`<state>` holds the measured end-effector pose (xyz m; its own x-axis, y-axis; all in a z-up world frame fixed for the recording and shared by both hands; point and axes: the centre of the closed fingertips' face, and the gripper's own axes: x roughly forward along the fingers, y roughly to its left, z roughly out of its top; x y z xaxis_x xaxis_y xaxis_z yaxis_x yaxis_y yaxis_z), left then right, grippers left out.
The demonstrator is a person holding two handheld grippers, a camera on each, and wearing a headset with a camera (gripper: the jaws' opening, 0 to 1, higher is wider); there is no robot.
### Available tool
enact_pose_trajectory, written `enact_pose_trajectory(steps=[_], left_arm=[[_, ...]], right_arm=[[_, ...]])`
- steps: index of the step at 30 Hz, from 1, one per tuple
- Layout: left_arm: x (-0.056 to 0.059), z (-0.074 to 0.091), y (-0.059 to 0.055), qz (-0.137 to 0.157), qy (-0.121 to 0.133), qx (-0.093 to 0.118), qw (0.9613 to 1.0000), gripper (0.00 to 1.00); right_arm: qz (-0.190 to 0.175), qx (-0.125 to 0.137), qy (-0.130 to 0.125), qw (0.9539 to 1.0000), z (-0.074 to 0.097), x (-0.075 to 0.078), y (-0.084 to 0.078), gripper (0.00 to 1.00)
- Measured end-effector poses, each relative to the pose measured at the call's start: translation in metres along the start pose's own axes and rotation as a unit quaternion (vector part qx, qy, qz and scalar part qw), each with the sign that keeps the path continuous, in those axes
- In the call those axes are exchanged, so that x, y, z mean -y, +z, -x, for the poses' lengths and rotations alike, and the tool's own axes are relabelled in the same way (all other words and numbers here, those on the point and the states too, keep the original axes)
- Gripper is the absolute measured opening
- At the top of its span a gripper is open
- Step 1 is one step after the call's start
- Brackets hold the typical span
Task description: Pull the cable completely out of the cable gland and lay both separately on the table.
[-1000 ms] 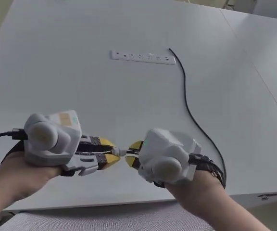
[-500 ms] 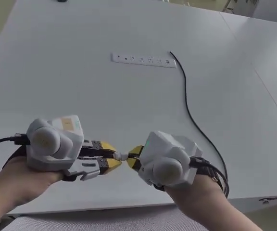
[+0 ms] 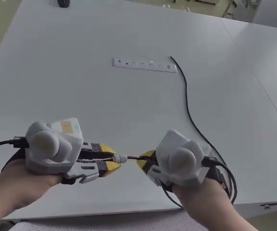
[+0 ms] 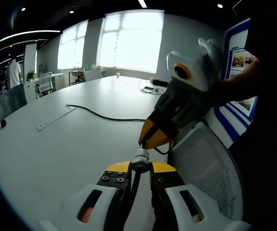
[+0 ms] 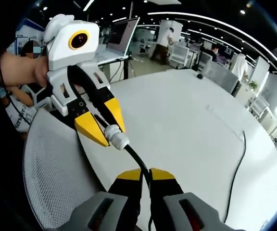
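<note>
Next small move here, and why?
Probably pull the right hand-held gripper straight away from the left hand-held gripper, along the cable's line. The left is shut on the cable gland, the right on the black cable, and the short stretch between them runs into the gland, so it looks not yet out. Both hang above the table.

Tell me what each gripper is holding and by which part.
The left gripper clamps the cable gland between its jaw tips. The right gripper pinches the black cable a short way out from the gland.
</note>
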<state>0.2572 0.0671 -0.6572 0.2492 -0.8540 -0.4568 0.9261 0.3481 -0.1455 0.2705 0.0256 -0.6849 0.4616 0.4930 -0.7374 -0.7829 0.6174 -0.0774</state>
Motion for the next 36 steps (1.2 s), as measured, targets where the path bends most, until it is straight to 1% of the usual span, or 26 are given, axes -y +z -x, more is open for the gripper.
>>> enact_pose_trajectory(steps=[2,4,7,10,13,14,15,16,17,18,19,21,23,24,26,27,29,32,33,34,36], left_arm=[[0.0,0.0,0.0,-0.001,0.0,-0.001,1.0,0.15],[0.0,0.0,0.0,-0.001,0.0,-0.001,1.0,0.15],[0.0,0.0,0.0,0.0,0.0,0.0,1.0,0.15],[0.0,0.001,0.0,0.0,0.001,0.001,1.0,0.15],[0.001,0.001,-0.001,0.0,0.001,0.001,1.0,0.15],[0.001,0.001,-0.001,0.0,0.002,0.001,1.0,0.15],[0.001,0.001,-0.001,0.0,0.001,0.001,1.0,0.15],[0.001,0.001,-0.001,0.0,0.001,0.001,1.0,0.15],[0.001,0.001,-0.001,0.0,0.002,0.002,1.0,0.15],[0.0,0.001,-0.001,0.0,0.002,0.002,1.0,0.15],[0.0,0.001,-0.001,0.001,0.003,0.002,1.0,0.15],[0.0,0.001,-0.001,0.001,0.004,0.002,1.0,0.15],[0.0,0.001,-0.001,0.0,0.003,0.001,1.0,0.15],[0.0,0.001,-0.001,-0.001,0.003,0.001,1.0,0.15],[0.0,0.001,-0.001,0.0,0.004,0.002,1.0,0.15],[0.0,0.001,-0.001,0.001,0.004,0.002,1.0,0.15],[-0.001,0.001,-0.002,0.001,0.005,0.001,1.0,0.15],[-0.001,0.002,-0.003,0.001,0.005,0.0,1.0,0.15],[-0.001,0.002,-0.003,0.002,0.005,0.0,1.0,0.15],[-0.002,0.002,-0.003,0.003,0.006,0.001,1.0,0.15],[-0.003,0.003,-0.004,0.005,0.006,0.0,1.0,0.15]], right_arm=[[-0.017,-0.004,0.0,0.9998,-0.001,0.002,-0.004,0.0],[-0.024,-0.003,-0.002,0.9997,-0.001,0.003,-0.006,0.0],[-0.048,-0.004,-0.006,0.9988,-0.001,0.007,-0.01,0.0],[-0.074,-0.005,-0.007,0.9973,-0.001,0.011,-0.014,0.0],[-0.102,-0.014,-0.008,0.9947,-0.004,0.014,-0.022,0.0],[-0.114,-0.015,-0.008,0.9933,-0.005,0.016,-0.025,0.0],[-0.137,-0.014,-0.003,0.9905,-0.005,0.015,-0.027,0.0],[-0.158,-0.008,0.003,0.9874,-0.006,0.015,-0.027,0.0],[-0.183,-0.001,0.007,0.983,-0.007,0.016,-0.026,0.0],[-0.188,-0.002,0.007,0.9821,-0.007,0.018,-0.028,0.0],[-0.18,-0.009,0.002,0.9835,-0.008,0.021,-0.031,0.0],[-0.178,-0.013,-0.003,0.9839,-0.01,0.023,-0.034,0.0],[-0.189,-0.017,-0.001,0.9819,-0.011,0.024,-0.037,0.0],[-0.197,-0.014,0.002,0.9803,-0.011,0.023,-0.037,0.0],[-0.203,-0.014,0.003,0.9792,-0.012,0.022,-0.037,0.0],[-0.202,-0.015,0.004,0.9792,-0.012,0.022,-0.037,0.0],[-0.191,-0.013,0.004,0.9814,-0.012,0.021,-0.036,0.0],[-0.186,-0.011,0.004,0.9825,-0.012,0.02,-0.036,0.0],[-0.183,-0.01,0.008,0.983,-0.011,0.019,-0.036,0.0],[-0.185,-0.009,0.01,0.9826,-0.011,0.019,-0.037,0.0],[-0.202,0.001,0.024,0.9791,-0.01,0.017,-0.036,0.01]])
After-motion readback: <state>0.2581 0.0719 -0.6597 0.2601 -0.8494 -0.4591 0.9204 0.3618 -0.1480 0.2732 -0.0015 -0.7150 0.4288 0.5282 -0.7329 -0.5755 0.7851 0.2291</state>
